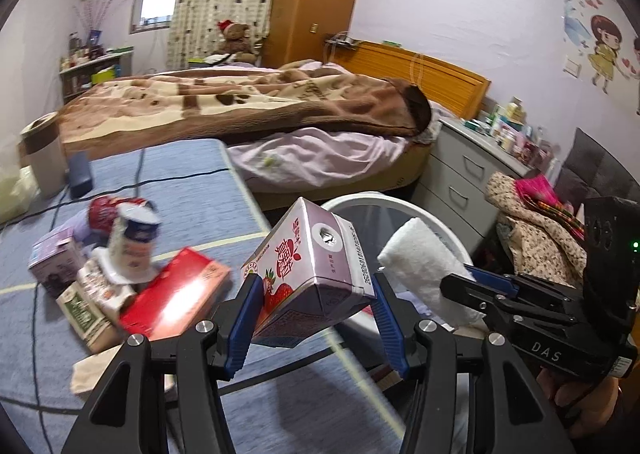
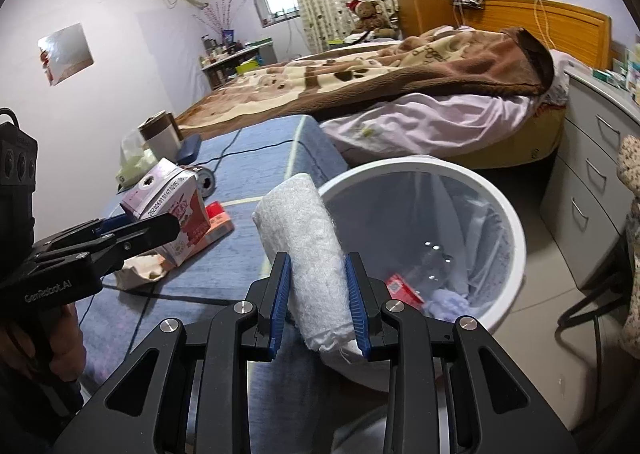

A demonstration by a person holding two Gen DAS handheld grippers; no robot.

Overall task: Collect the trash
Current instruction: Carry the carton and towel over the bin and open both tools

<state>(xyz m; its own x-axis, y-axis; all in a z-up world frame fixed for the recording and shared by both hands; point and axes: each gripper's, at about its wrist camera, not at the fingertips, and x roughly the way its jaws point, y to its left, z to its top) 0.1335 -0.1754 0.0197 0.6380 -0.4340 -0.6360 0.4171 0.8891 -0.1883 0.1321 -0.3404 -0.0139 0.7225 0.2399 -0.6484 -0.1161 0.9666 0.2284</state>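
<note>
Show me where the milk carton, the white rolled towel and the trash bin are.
milk carton [image 1: 316, 270], left wrist view, on its pink end face.
white rolled towel [image 2: 308, 238], right wrist view, on the middle of the roll.
trash bin [image 2: 516, 238], right wrist view, on its white rim at the right.

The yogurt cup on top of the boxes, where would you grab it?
Grip the yogurt cup across its middle, coming from the near side with the tool level. It stands tilted on the pile of boxes, and its wider top rim would stop a slip. It is blurred, so this is a guess. Both tools are full now.
</note>
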